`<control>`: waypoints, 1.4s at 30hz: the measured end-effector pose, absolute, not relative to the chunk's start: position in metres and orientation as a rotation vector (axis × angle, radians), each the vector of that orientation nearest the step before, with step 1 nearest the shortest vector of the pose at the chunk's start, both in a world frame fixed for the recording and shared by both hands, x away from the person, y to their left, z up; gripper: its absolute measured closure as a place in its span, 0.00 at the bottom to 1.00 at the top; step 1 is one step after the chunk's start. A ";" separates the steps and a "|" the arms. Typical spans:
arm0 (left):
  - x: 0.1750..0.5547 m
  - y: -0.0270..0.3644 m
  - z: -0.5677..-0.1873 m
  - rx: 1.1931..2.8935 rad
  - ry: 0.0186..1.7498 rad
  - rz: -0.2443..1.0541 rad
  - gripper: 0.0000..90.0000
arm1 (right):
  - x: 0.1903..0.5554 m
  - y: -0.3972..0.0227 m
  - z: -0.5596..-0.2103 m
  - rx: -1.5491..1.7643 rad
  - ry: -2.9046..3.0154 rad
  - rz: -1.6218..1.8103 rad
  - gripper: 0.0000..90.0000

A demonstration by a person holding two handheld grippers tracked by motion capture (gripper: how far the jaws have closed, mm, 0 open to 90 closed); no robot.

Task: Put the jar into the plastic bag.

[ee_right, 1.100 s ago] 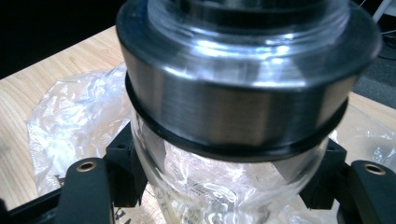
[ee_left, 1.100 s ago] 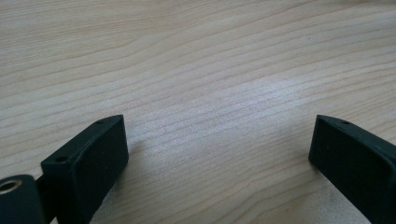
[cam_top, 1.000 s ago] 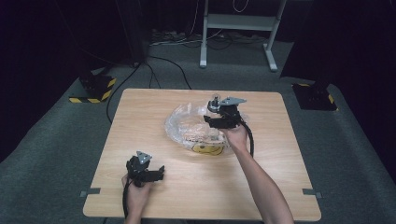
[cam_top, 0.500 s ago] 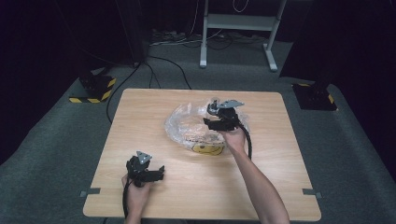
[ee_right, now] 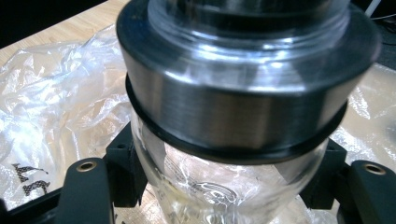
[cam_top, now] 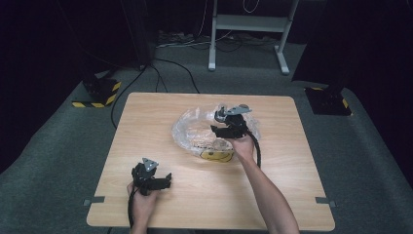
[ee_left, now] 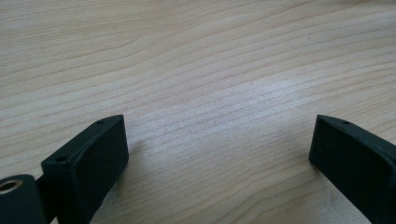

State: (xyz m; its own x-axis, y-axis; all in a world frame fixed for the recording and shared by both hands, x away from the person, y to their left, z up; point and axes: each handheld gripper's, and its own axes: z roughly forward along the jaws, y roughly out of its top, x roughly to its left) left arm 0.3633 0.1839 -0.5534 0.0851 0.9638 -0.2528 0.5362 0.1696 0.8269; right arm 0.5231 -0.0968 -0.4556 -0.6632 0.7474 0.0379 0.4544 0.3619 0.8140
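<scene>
Wooden desk (cam_top: 160, 122) in a dark room. Right gripper (cam_top: 226, 129) clamps a glass jar (ee_right: 224, 186) with steel collar above the crumpled plastic bag (cam_top: 192, 127). Left gripper (cam_top: 165, 181) rests agape. Extraction stage, apparently; next, set it clear.

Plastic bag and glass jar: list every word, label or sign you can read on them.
plastic bag: black printed marks at its lower left edge in the right gripper view, cut off and not readable.
plastic bag, high view: a yellow smiley-face sign, no words legible.
glass jar, held in the right gripper: raised marks in the glass, too blurred to read.
</scene>
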 end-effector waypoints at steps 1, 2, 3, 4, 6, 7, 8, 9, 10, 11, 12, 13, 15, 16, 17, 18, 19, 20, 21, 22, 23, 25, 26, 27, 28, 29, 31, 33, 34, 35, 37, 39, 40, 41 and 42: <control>0.363 0.184 -0.553 1.483 1.569 0.614 0.05 | 0.523 -0.097 -0.456 1.053 2.292 1.202 0.36; 0.363 0.184 -0.553 1.483 1.569 0.614 0.05 | 0.523 -0.096 -0.457 1.053 2.294 1.203 0.36; 0.363 0.184 -0.553 1.482 1.569 0.614 0.05 | 0.523 -0.096 -0.457 1.054 2.295 1.203 0.36; 0.363 0.184 -0.553 1.480 1.570 0.614 0.05 | 0.522 -0.096 -0.458 1.055 2.295 1.205 0.36; 0.363 0.184 -0.553 1.480 1.570 0.614 0.05 | 0.522 -0.097 -0.459 1.052 2.300 1.203 0.36; 0.363 0.184 -0.553 1.478 1.570 0.614 0.05 | 0.522 -0.097 -0.460 1.050 2.298 1.207 0.36; 0.363 0.184 -0.553 1.480 1.570 0.614 0.05 | 0.522 -0.098 -0.460 1.052 2.297 1.210 0.36; 0.363 0.184 -0.553 1.480 1.570 0.614 0.05 | 0.522 -0.098 -0.460 1.049 2.302 1.210 0.36; 0.363 0.184 -0.553 1.482 1.569 0.614 0.05 | 0.522 -0.099 -0.460 1.046 2.304 1.210 0.35; 0.363 0.184 -0.553 1.482 1.569 0.614 0.05 | 0.522 -0.099 -0.460 1.046 2.304 1.210 0.35; 0.363 0.184 -0.553 1.484 1.569 0.614 0.05 | 0.522 -0.099 -0.460 1.042 2.307 1.210 0.35; 0.363 0.184 -0.553 1.484 1.570 0.615 0.05 | 0.521 -0.100 -0.460 1.038 2.308 1.211 0.35; 0.363 0.184 -0.553 1.484 1.570 0.615 0.05 | 0.521 -0.101 -0.461 1.038 2.311 1.215 0.35; 0.363 0.184 -0.553 1.486 1.569 0.615 0.05 | 0.521 -0.102 -0.461 1.037 2.313 1.216 0.35; 0.363 0.184 -0.553 1.486 1.569 0.615 0.05 | 0.521 -0.103 -0.461 1.036 2.316 1.215 0.35; 0.363 0.184 -0.553 1.487 1.569 0.615 0.05 | 0.520 -0.104 -0.461 1.036 2.316 1.219 0.35; 0.363 0.184 -0.553 1.487 1.570 0.615 0.05 | 0.520 -0.104 -0.461 1.037 2.317 1.220 0.35; 0.363 0.184 -0.553 1.486 1.570 0.615 0.05 | 0.520 -0.105 -0.461 1.038 2.317 1.219 0.35; 0.363 0.184 -0.553 1.487 1.570 0.615 0.05 | 0.519 -0.105 -0.461 1.031 2.320 1.216 0.35; 0.363 0.184 -0.553 1.486 1.570 0.615 0.05 | 0.519 -0.105 -0.461 1.031 2.320 1.216 0.35; 0.363 0.184 -0.553 1.486 1.569 0.615 0.05 | 0.518 -0.105 -0.461 1.027 2.322 1.215 0.35; 0.363 0.184 -0.553 1.487 1.569 0.615 0.05 | 0.517 -0.106 -0.461 1.023 2.325 1.213 0.35; 0.363 0.184 -0.553 1.486 1.570 0.615 0.05 | 0.517 -0.106 -0.461 1.019 2.326 1.211 0.35; 0.363 0.184 -0.553 1.487 1.569 0.615 0.05 | 0.516 -0.106 -0.461 1.015 2.327 1.208 0.35; 0.363 0.184 -0.553 1.486 1.570 0.615 0.05 | 0.516 -0.106 -0.461 1.013 2.328 1.207 0.35; 0.363 0.184 -0.553 1.487 1.569 0.615 0.05 | 0.516 -0.106 -0.461 1.012 2.329 1.205 0.35; 0.363 0.184 -0.553 1.486 1.570 0.615 0.05 | 0.515 -0.105 -0.461 1.006 2.332 1.198 0.35; 0.363 0.184 -0.553 1.487 1.570 0.616 0.05 | 0.514 -0.104 -0.461 1.002 2.335 1.193 0.35; 0.363 0.184 -0.553 1.487 1.569 0.616 0.05 | 0.514 -0.104 -0.461 1.001 2.335 1.192 0.35; 0.363 0.184 -0.553 1.487 1.570 0.616 0.05 | 0.514 -0.104 -0.461 1.002 2.335 1.192 0.35; 0.363 0.184 -0.553 1.487 1.570 0.616 0.05 | 0.514 -0.104 -0.460 1.004 2.335 1.193 0.34; 0.363 0.184 -0.553 1.487 1.570 0.616 0.05 | 0.514 -0.104 -0.460 1.007 2.334 1.194 0.33; 0.363 0.184 -0.553 1.487 1.570 0.616 0.05 | 0.514 -0.104 -0.460 1.014 2.332 1.198 0.32; 0.363 0.184 -0.553 1.487 1.570 0.616 0.05 | 0.514 -0.105 -0.459 1.017 2.331 1.201 0.31; 0.363 0.184 -0.553 1.487 1.570 0.616 0.05 | 0.514 -0.105 -0.459 1.024 2.331 1.203 0.29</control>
State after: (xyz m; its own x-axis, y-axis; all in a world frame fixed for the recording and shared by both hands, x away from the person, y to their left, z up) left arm 0.3632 0.1838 -0.5534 0.0852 0.9647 -0.2492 0.5380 0.1660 0.8265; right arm 0.5141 -0.1054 -0.4589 -0.6901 0.7227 0.0377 0.4492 0.3870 0.8053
